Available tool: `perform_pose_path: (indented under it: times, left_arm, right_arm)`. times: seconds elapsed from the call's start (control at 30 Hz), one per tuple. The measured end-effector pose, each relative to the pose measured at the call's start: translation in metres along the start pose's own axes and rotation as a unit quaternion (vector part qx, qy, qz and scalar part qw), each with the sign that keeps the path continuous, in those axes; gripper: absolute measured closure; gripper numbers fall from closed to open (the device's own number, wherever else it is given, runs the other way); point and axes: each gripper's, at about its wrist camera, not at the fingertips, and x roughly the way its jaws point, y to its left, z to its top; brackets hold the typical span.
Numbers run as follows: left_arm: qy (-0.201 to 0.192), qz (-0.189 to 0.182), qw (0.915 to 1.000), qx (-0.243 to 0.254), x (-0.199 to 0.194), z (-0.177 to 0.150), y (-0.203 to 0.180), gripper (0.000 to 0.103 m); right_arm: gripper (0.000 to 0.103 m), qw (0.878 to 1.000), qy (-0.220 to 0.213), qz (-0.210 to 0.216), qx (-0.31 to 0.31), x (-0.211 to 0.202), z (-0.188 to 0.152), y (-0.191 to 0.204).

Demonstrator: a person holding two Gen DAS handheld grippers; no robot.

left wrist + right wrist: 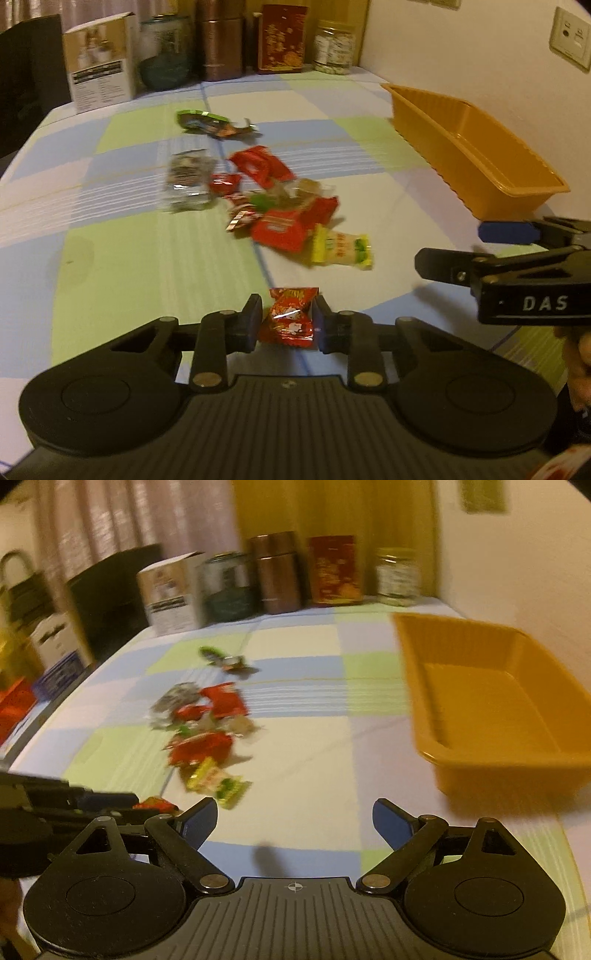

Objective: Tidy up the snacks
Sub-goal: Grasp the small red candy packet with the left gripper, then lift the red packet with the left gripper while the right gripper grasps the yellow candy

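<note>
Left gripper (285,320) clenched on red snack packet (287,317), just above checkered tablecloth (110,258). Right gripper (294,819) spread wide, nothing between fingers. Snack pile (201,734) blurred, labels unreadable; orange tray (491,698) cut off at right.

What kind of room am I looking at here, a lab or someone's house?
Most likely a home, perhaps a dining corner. A pastel checked tablecloth covers the table, household tins and a clear jar of snacks line its far edge, and drawn pinkish curtains hang behind.
</note>
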Motion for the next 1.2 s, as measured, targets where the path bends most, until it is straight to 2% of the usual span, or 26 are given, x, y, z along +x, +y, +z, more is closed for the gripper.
perform_pose_path:
  times: [0.2, 0.4, 0.5, 0.57, 0.73, 0.8, 0.93, 1.2]
  left_arm:
    - [0.000, 0.013, 0.9997, -0.022, -0.009, -0.003, 0.019, 0.077]
    - [0.014, 0.010, 0.9998, -0.008, -0.004, -0.010, 0.018, 0.077]
    - [0.011, 0.010, 0.9999, 0.007, -0.002, -0.010, 0.016, 0.073]
    - [0.011, 0.013, 0.9997, 0.020, 0.001, -0.008, 0.014, 0.073]
    - [0.012, 0.013, 0.9989, 0.044, 0.006, -0.005, 0.011, 0.073]
    - [0.014, 0.012, 0.9988, 0.045, 0.006, -0.005, 0.011, 0.079]
    - [0.020, 0.014, 0.9993, 0.028, 0.001, -0.007, 0.013, 0.081]
    - [0.019, 0.014, 0.9996, -0.016, -0.018, -0.019, 0.009, 0.081]
  right_arm:
    - [0.022, 0.992, 0.008, 0.047, -0.116, 0.029, 0.011, 0.027]
    - [0.031, 0.984, 0.030, 0.073, -0.162, 0.062, 0.014, 0.041]
    - [0.035, 0.982, 0.035, 0.076, -0.169, 0.069, 0.013, 0.044]
    - [0.040, 0.981, 0.037, 0.075, -0.176, 0.070, 0.012, 0.046]
    - [0.045, 0.979, 0.038, 0.075, -0.187, 0.070, 0.011, 0.050]
    - [0.050, 0.978, 0.037, 0.076, -0.190, 0.071, 0.011, 0.051]
    - [0.074, 0.977, 0.034, 0.073, -0.200, 0.070, 0.010, 0.055]
    - [0.075, 0.982, 0.031, 0.057, -0.178, 0.049, 0.000, 0.056]
